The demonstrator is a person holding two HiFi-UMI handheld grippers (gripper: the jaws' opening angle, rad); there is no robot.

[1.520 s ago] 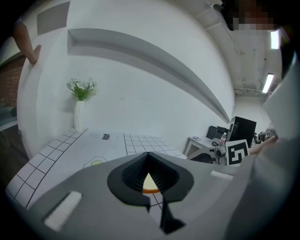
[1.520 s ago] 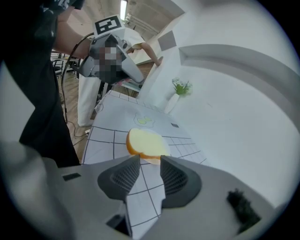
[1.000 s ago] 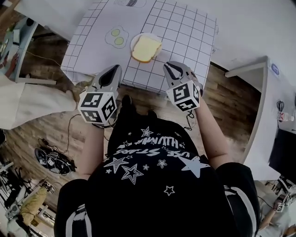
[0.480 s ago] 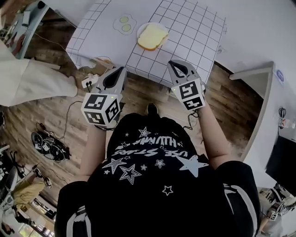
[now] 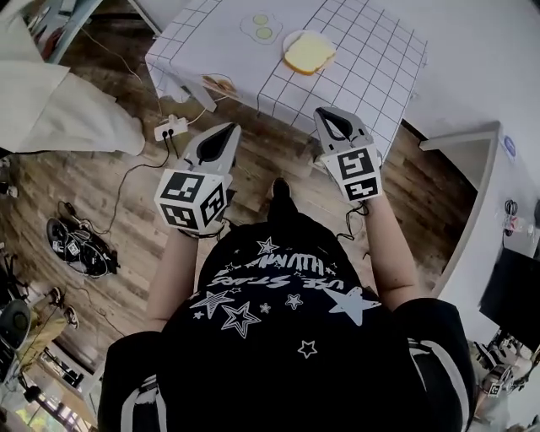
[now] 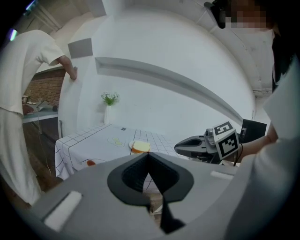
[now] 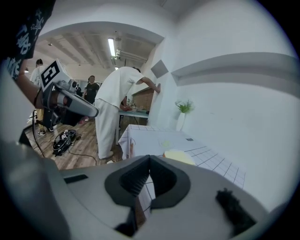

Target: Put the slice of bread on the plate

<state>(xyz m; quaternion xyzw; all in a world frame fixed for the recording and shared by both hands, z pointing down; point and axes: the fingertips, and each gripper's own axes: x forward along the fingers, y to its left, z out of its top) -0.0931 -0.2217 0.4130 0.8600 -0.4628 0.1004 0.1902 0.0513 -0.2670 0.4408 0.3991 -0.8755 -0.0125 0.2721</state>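
The slice of bread [image 5: 309, 52] lies on a small white plate [image 5: 291, 40] on the grid-patterned table [image 5: 371, 59], far ahead of both grippers. My left gripper [image 5: 226, 129] hangs over the wooden floor, short of the table's near edge, shut and with nothing in it. My right gripper [image 5: 326, 113] is level with it at the table's edge, also shut and empty. In the left gripper view the bread [image 6: 140, 147] shows beyond the closed jaw tips [image 6: 148, 153], with the right gripper [image 6: 180, 146] to its right. The right gripper view shows the bread [image 7: 177, 156] past its own tips [image 7: 150, 157].
Cucumber slices [image 5: 260, 25] lie left of the plate, and a reddish slice [image 5: 221, 83] at the table's near edge. A person in white [image 5: 51, 101] stands at the left. A power strip with cables [image 5: 166, 128] lies on the floor. A white counter [image 5: 489, 186] runs along the right.
Both grippers have drawn back from the table, which now lies farther off in the head view. The bread stays on the plate.
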